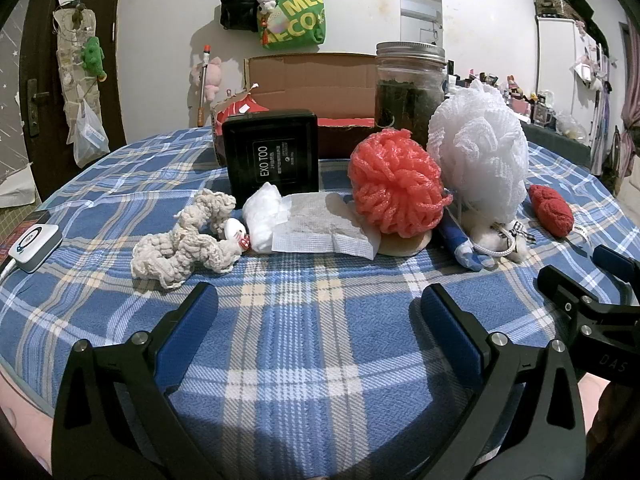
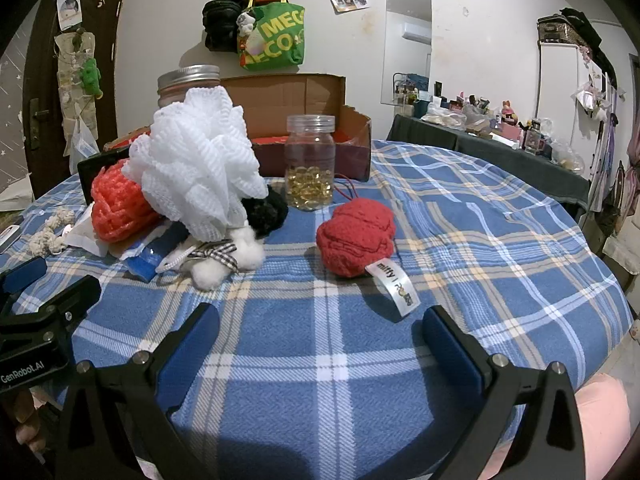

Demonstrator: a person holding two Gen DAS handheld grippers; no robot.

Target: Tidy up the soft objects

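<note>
Soft objects lie across the blue plaid cloth (image 1: 320, 340). From left: a cream knitted piece (image 1: 188, 240), a white wad (image 1: 262, 212), a gauze sheet (image 1: 320, 228), a coral mesh pouf (image 1: 396, 184), a white mesh pouf (image 1: 480, 148) and a red knitted toy (image 1: 550, 210). The right wrist view shows the red toy (image 2: 354, 240), the white pouf (image 2: 200, 160), the coral pouf (image 2: 116, 208), a white fluffy toy with a checked bow (image 2: 224, 256) and a black fluffy item (image 2: 266, 210). My left gripper (image 1: 316, 308) is open and empty, short of the gauze. My right gripper (image 2: 320, 324) is open and empty, just short of the red toy.
An open cardboard box (image 1: 312, 92) stands at the back, with a black box (image 1: 272, 156) and a dark-filled glass jar (image 1: 410, 92) before it. A clear jar of yellow capsules (image 2: 310, 162) stands behind the red toy. A white device (image 1: 34, 246) lies far left.
</note>
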